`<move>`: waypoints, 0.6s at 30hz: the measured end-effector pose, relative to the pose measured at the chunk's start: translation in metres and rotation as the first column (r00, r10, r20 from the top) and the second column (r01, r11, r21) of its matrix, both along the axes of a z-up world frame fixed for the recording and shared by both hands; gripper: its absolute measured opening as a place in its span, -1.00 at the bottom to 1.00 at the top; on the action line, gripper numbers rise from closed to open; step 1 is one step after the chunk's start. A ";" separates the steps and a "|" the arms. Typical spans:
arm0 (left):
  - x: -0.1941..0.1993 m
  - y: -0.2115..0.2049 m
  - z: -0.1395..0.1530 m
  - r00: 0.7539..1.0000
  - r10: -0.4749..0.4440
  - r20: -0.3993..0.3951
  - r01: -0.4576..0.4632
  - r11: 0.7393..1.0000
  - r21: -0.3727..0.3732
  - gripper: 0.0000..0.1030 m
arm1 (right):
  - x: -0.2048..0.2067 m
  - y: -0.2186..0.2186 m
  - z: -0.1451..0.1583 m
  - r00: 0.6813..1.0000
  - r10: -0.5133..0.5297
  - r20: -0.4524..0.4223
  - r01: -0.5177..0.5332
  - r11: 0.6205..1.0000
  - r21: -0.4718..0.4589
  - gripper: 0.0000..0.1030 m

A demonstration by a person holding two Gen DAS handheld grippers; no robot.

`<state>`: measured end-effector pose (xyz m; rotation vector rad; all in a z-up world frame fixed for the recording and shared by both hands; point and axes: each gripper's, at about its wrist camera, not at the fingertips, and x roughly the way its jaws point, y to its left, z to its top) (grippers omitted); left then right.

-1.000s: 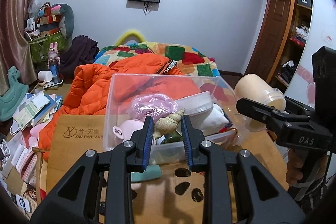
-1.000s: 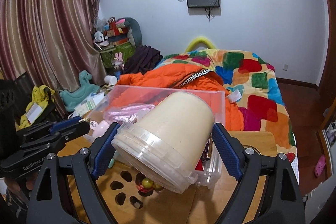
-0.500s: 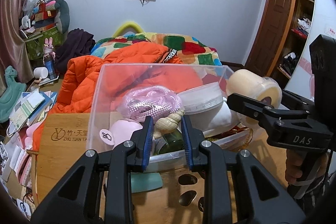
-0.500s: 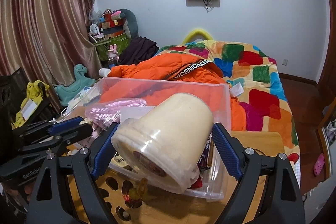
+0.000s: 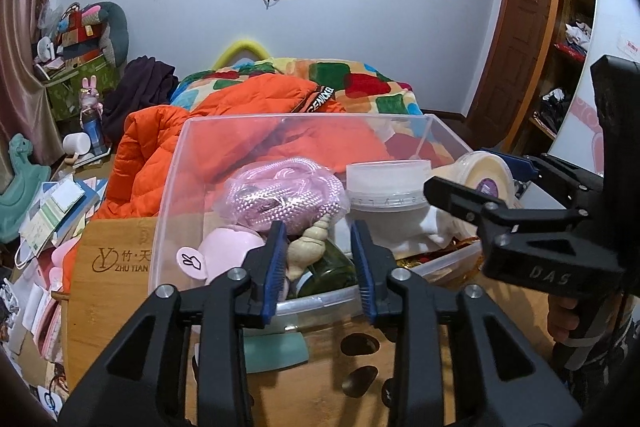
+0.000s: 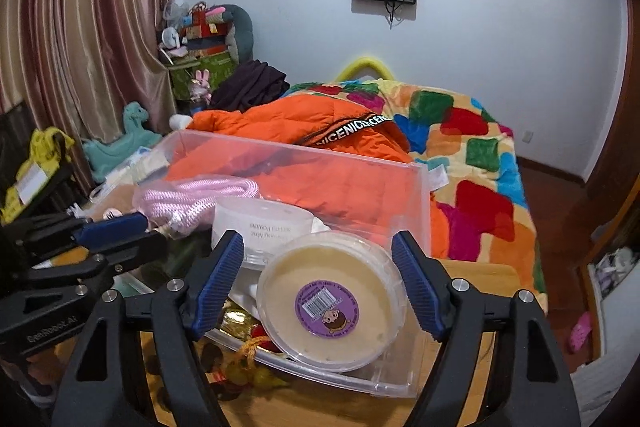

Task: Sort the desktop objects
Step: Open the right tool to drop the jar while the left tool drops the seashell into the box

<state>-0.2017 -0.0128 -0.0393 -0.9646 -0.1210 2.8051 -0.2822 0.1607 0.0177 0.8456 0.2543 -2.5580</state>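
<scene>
Inside the clear bin (image 6: 416,195), at its 5 o'clock corner, lies the cream tub (image 6: 332,295); the right claw (image 6: 320,283) is closing around it, pads not touching. Rigid, smooth, likely slippery: grip its sides. The left claw (image 5: 320,263) opens, releasing a brittle seashell (image 5: 310,245).

A light wooden worktop (image 5: 116,267) with dark oval cutouts is seen carrying a clear plastic bin (image 5: 172,187). A pale green flat piece (image 5: 276,351) is tucked just under the bin's near edge.

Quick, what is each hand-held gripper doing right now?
Left hand-held gripper: opening, seashell loose between jaws.
Right hand-held gripper: closing around cream tub, not gripping it.
</scene>
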 end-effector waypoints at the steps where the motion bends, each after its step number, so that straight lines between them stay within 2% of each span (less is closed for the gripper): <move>1: 0.001 0.001 0.000 1.000 0.000 -0.002 0.000 1.000 -0.004 -0.21 | 0.001 0.000 0.000 1.000 -0.003 -0.001 0.003 1.000 0.006 0.44; 4: 0.005 0.001 0.002 1.000 0.015 -0.015 -0.015 1.000 -0.015 -0.02 | 0.003 0.001 0.000 1.000 -0.008 0.003 0.008 1.000 -0.002 0.48; 6: 0.007 0.000 0.004 0.999 0.029 -0.020 -0.029 0.999 -0.018 0.13 | 0.007 0.003 0.002 1.000 -0.008 0.002 0.008 1.000 -0.012 0.57; 11: 0.015 -0.005 0.009 0.999 0.042 -0.027 -0.042 0.999 -0.004 0.18 | 0.022 0.001 0.009 0.999 -0.012 -0.043 0.012 1.000 0.013 0.62; 15: 0.021 -0.010 0.014 0.998 0.061 -0.035 -0.060 0.998 0.009 0.33 | 0.035 -0.002 0.015 0.997 -0.018 -0.078 0.020 0.999 0.028 0.73; 17: 0.025 -0.013 0.016 0.997 0.066 -0.040 -0.066 0.998 0.019 0.35 | 0.041 -0.003 0.017 0.996 -0.015 -0.088 0.018 0.999 0.028 0.74; 18: 0.027 -0.015 0.017 0.997 0.071 -0.039 -0.070 0.997 0.024 0.42 | 0.045 -0.003 0.018 0.996 -0.011 -0.093 0.014 1.000 0.026 0.74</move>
